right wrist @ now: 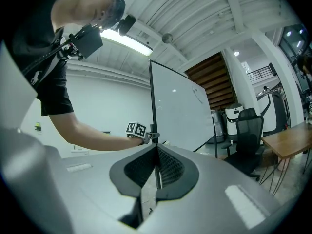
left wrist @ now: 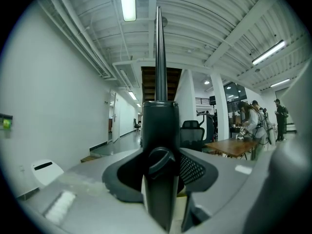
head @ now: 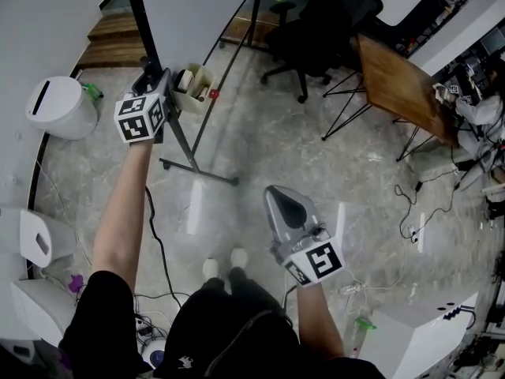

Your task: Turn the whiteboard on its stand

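The whiteboard (head: 197, 6) rises edge-on straight ahead of the left tongs (head: 152, 77). These tongs are clamped on the stand's black upright (left wrist: 160, 126) at the board's side, with its round knob (left wrist: 161, 161) between the pads. The right tongs (head: 274, 194) are closed on nothing. They are held low over the floor (head: 260, 133), well apart from the board.

Office chair (head: 316, 24) beside wooden table (head: 394, 81); white bin (head: 59, 107) apart.
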Tool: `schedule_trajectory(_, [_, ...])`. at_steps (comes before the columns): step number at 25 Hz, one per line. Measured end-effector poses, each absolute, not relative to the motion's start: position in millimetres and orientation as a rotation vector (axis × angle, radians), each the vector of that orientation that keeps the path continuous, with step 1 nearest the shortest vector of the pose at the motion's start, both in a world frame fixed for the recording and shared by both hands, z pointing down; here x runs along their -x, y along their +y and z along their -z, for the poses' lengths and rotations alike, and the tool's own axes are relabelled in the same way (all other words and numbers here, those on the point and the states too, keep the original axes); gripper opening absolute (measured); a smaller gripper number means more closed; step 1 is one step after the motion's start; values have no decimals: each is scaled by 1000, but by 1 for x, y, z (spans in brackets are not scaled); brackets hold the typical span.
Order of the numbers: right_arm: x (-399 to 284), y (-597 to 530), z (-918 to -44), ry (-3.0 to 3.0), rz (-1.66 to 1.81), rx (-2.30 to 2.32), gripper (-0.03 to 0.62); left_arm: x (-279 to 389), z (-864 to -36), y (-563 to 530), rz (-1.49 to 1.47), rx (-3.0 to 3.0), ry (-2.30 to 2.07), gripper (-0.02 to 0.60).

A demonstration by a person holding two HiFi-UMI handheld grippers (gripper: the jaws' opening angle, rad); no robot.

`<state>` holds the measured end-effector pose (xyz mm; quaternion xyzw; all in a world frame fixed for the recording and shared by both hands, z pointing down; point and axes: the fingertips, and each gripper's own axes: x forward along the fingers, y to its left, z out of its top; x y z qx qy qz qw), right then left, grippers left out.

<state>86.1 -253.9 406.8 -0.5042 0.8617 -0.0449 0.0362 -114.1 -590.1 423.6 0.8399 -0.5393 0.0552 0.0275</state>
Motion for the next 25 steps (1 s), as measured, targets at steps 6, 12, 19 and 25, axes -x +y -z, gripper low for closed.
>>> schedule_trajectory(6, [-90,-246,-406,2643,137,1555,5,114,-425,-588,-169,-2574,-1669,193])
schedule_trajectory(12, [-92,-243,-401,2641,129,1552,5,114,-422,-588,-173,-2557,-1678,193])
schedule_trajectory(19, [-96,-240,-398,2641,133,1550,5,114,-419,-580,-175,-2550,-1686,192])
schedule_trajectory(25, [-92,-244,-393,2648,122,1525,5,118,-420,-572,-192,-2543,-1686,192])
